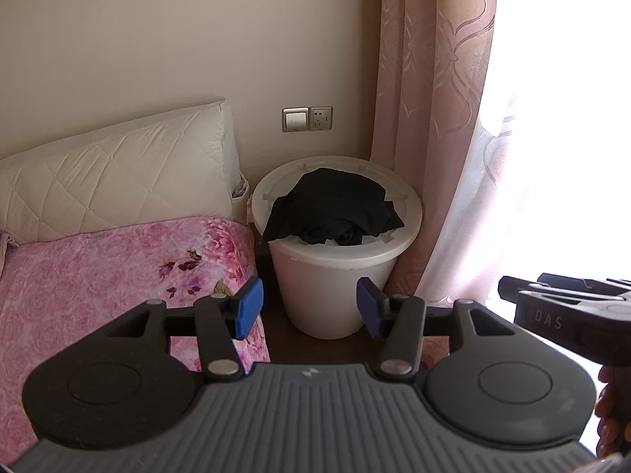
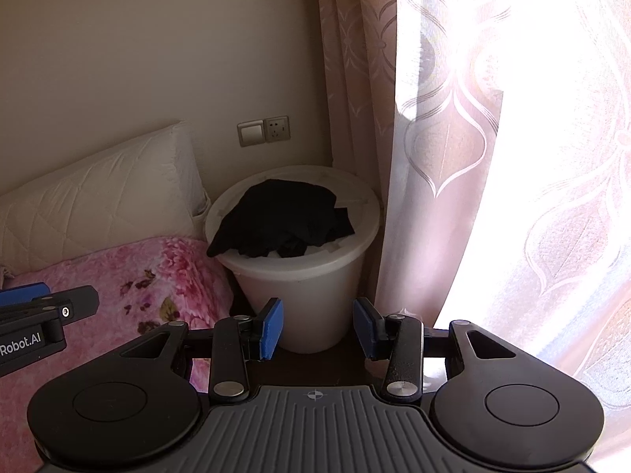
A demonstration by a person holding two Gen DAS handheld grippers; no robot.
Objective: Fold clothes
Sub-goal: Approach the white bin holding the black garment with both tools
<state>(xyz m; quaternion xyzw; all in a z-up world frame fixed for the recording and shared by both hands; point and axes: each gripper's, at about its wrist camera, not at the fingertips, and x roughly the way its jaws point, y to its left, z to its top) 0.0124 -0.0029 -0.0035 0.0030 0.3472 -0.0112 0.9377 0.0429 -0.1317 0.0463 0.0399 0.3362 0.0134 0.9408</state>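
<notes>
- Bed (image 1: 98, 276): covered by a pink floral blanket, it fills the left of both views. It offers the only broad flat surface in sight and is judged the likely folding area.
- Curtain (image 2: 453, 138): pink patterned, hanging to the right of the bucket, strongly backlit.
- Pillow (image 1: 118, 185): white, quilted, leaning against the wall at the head of the bed.
- Bucket (image 1: 335, 287): white plastic, standing on the dark floor in the corner between bed and curtain.
- Black garment (image 1: 335, 209): crumpled in a heap at the bucket mouth, filling most of the opening. One edge drapes over the near-left rim. No sleeves, collar or hem can be identified, so the garment type cannot be told. White material shows beneath it.
- Left gripper (image 1: 309, 307): jaws set wide apart, nothing between the blue pads. It is aimed at the bucket and remains well short of the garment.
- Right gripper (image 2: 317, 329): likewise wide open and empty, pointed at the bucket from just beside the left unit.
- Step in hand: judged to be the initial pickup; folding has not begun.
- Next move: advance one gripper over the rim, close on a raised fold of the heap, lift it clear, then transfer it to the bed.
</notes>
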